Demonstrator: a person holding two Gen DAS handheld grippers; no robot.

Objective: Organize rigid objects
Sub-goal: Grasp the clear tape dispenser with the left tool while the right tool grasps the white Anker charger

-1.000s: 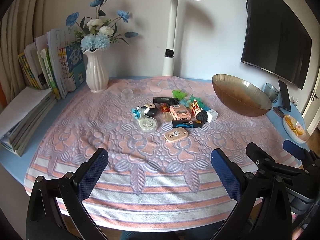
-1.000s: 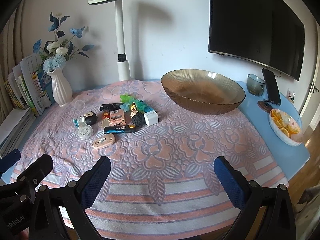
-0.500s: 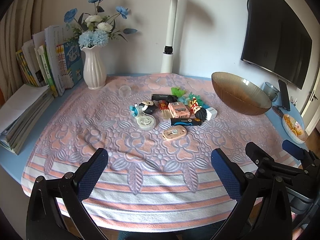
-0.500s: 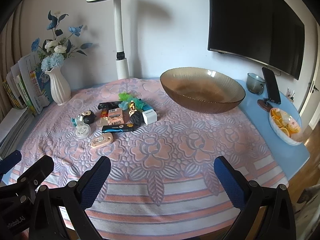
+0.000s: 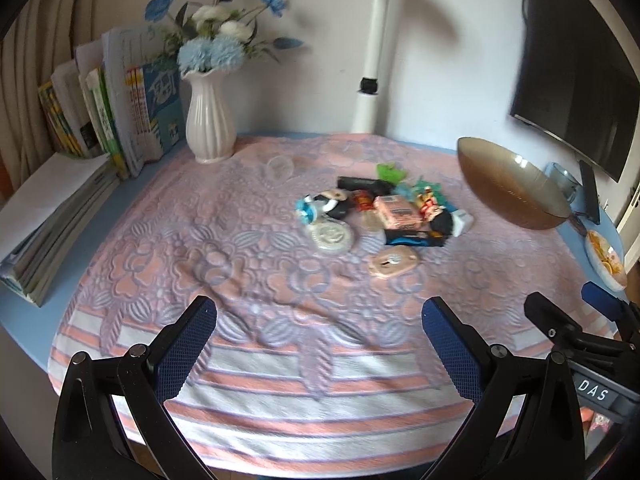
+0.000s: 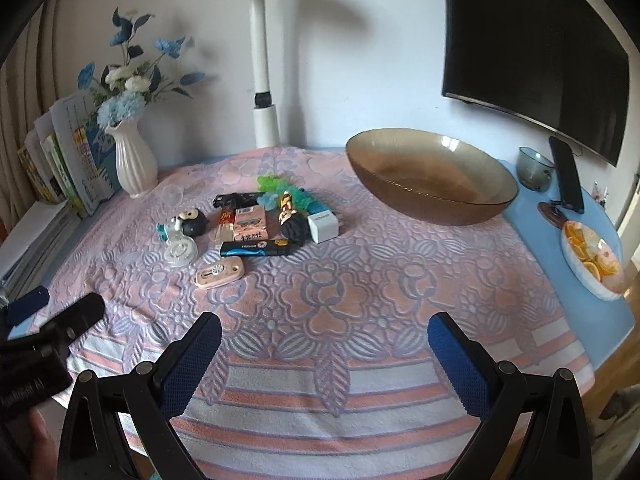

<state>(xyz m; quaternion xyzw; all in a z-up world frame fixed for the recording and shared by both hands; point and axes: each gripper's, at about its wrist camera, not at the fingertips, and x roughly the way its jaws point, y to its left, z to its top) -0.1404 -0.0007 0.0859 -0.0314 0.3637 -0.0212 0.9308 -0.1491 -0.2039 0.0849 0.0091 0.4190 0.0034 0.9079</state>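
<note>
A cluster of small objects lies mid-table on the pink patterned cloth: a pink oval gadget (image 6: 220, 273) (image 5: 394, 261), a black and blue bar (image 6: 255, 248), a pink box (image 6: 249, 222) (image 5: 396, 211), a white cube (image 6: 323, 226), a round white disc (image 6: 180, 250) (image 5: 330, 234) and a dark-haired figurine (image 6: 291, 216). A large amber glass bowl (image 6: 430, 174) (image 5: 512, 188) stands to the right of them. My left gripper (image 5: 320, 344) and my right gripper (image 6: 324, 354) hang open over the near table edge, well short of the cluster, holding nothing.
A white vase with blue flowers (image 6: 134, 160), stacked books (image 5: 48, 208) and upright books (image 5: 116, 116) fill the left side. A white lamp post (image 6: 264, 92) stands at the back. A grey cup (image 6: 534, 168), a phone on a stand (image 6: 566, 176) and a dish of orange slices (image 6: 592, 256) sit at the right edge.
Both views have shifted slightly closer to the table and tilted; the left view has swung and blurred. Both grippers stay open, and the objects have not moved.
</note>
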